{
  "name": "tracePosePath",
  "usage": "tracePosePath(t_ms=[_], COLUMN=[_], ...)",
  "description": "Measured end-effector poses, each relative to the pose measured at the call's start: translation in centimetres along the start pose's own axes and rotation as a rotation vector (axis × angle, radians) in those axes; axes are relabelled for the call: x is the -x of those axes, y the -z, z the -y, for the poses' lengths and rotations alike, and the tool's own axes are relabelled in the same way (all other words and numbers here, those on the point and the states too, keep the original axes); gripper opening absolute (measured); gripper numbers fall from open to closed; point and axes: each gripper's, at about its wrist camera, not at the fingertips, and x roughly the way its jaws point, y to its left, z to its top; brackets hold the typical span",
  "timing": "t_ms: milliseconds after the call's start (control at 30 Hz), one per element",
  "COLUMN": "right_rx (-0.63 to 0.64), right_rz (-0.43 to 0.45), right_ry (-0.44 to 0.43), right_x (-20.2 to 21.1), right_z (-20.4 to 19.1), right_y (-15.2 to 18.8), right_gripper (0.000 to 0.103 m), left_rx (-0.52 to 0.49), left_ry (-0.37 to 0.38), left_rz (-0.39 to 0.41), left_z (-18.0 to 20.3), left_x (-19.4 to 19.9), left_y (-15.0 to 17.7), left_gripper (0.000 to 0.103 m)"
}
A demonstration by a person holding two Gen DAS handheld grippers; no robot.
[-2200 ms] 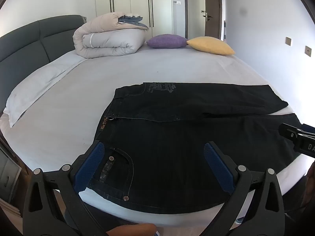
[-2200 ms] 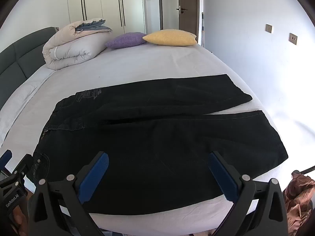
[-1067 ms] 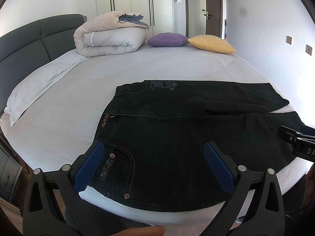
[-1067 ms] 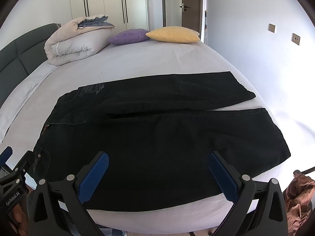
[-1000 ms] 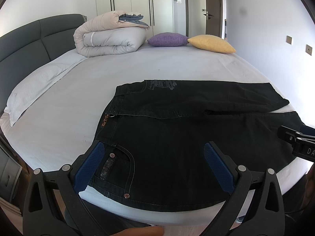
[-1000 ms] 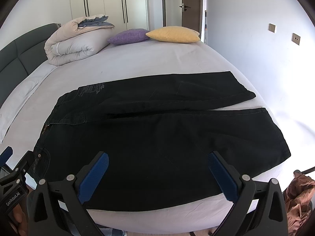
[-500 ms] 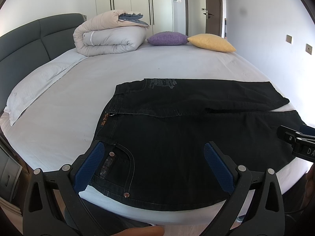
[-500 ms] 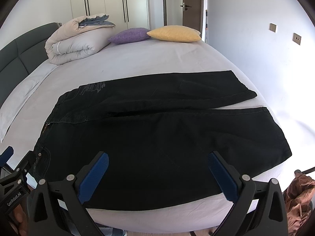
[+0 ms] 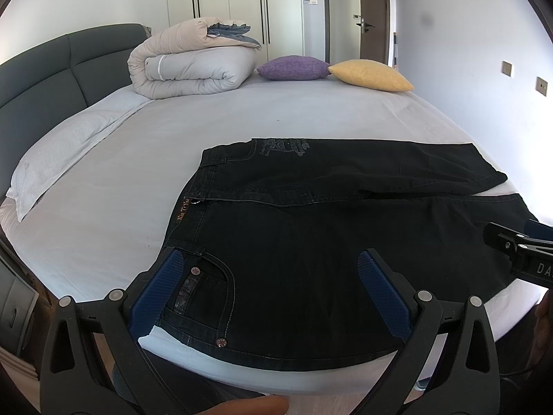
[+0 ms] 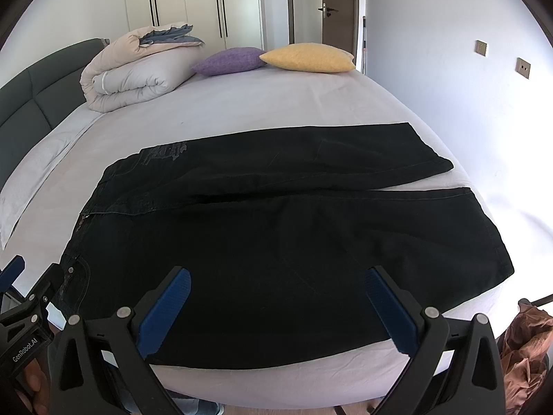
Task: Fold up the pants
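On the bed [image 9: 242, 117] the pants [image 10: 276, 228] lie crosswise, waist nearer the left gripper [image 9: 273, 294], hems nearer the right gripper [image 10: 276, 307] (both wide open, empty).

Both wrist views low at the near edge of the bed [image 9: 311, 110], looking across it toward the wardrobe [image 10: 193, 3] and door [image 10: 337, 3]. Left view over the waistband end of the black jeans [image 9: 345, 228]; right view over the leg end, seemingly slightly higher. Shared: jeans, folded duvet [image 9: 193, 65], purple cushion [image 10: 230, 60], yellow cushion [image 10: 307, 57].
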Motion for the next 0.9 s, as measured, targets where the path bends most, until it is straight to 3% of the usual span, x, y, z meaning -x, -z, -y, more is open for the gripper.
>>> tracePosePath(t_ms=[667,900], right_rx=[0.007,0.007], right_rz=[-0.014,-0.014], right_ry=[-0.008,-0.008], right_x=[-0.2,-0.3], right_z=[-0.2,-0.4], right_y=[-0.1,-0.1], right_gripper=[0.103,0.103], left_rx=[0.001,-0.037], left_ry=[0.004,-0.048], left_rz=[-0.011,-0.02], left_z=[0.2,0.8], left_x=[-0.7,-1.2], left_y=[0.3,0.7], left_gripper=[0.103,0.103])
